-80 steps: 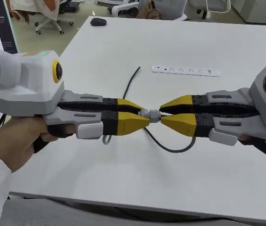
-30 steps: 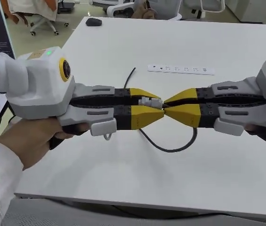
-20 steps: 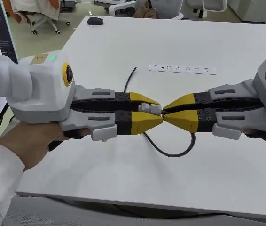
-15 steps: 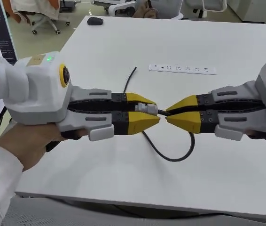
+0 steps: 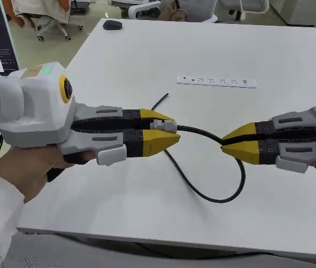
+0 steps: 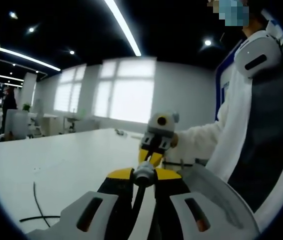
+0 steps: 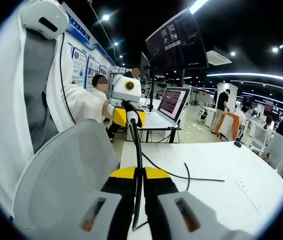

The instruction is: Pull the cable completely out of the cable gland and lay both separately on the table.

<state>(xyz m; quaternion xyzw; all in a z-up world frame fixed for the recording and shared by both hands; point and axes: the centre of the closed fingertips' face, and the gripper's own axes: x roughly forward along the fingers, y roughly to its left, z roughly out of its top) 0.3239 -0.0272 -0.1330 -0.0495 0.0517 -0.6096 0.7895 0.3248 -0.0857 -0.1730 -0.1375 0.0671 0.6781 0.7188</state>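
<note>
Yellow-tipped, my left claw [image 5: 172,133] is clamped on the grey cable gland [image 5: 163,125]. My right claw [image 5: 224,146] is pinched shut on the black cable [image 5: 202,133], a little to the right of it. I hold both above the table, with a short run of cable bridging the gap between them. I judge the pull as begun but unfinished: the cable enters the gland, and I cannot tell how much remains inside. The rest must come out, then both pieces go down apart. Below, the slack loops on the white table [image 5: 119,218]. Farther off lies a white power strip [image 5: 216,81], then a dark mouse [image 5: 111,25] near the far edge, with office chairs [image 5: 57,28] beyond.
</note>
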